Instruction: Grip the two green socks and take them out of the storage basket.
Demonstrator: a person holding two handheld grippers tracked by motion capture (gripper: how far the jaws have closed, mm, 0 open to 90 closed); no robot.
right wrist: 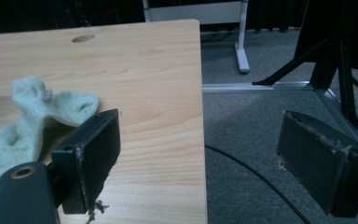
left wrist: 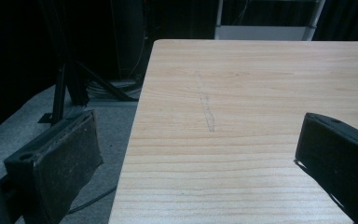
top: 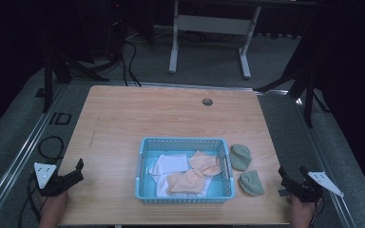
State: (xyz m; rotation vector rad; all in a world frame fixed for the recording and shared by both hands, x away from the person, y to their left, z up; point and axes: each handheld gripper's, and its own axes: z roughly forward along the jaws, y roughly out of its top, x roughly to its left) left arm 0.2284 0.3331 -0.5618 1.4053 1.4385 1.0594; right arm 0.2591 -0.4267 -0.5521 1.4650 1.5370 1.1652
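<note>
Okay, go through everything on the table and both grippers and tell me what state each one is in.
left gripper: open, holding nothing, at the table's left edge
right gripper: open, holding nothing, at the table's right edge
blue basket: upright, holds white and orange cloths
green socks: two, crumpled, on the table beside the basket, untouched

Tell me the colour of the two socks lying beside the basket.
Pale green, both socks, best in the high view, right of the blue basket.

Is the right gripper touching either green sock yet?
Apart. In the high view the right gripper sits at the table edge, with bare wood between it and the nearer green sock; its jaws stand open and empty.
</note>
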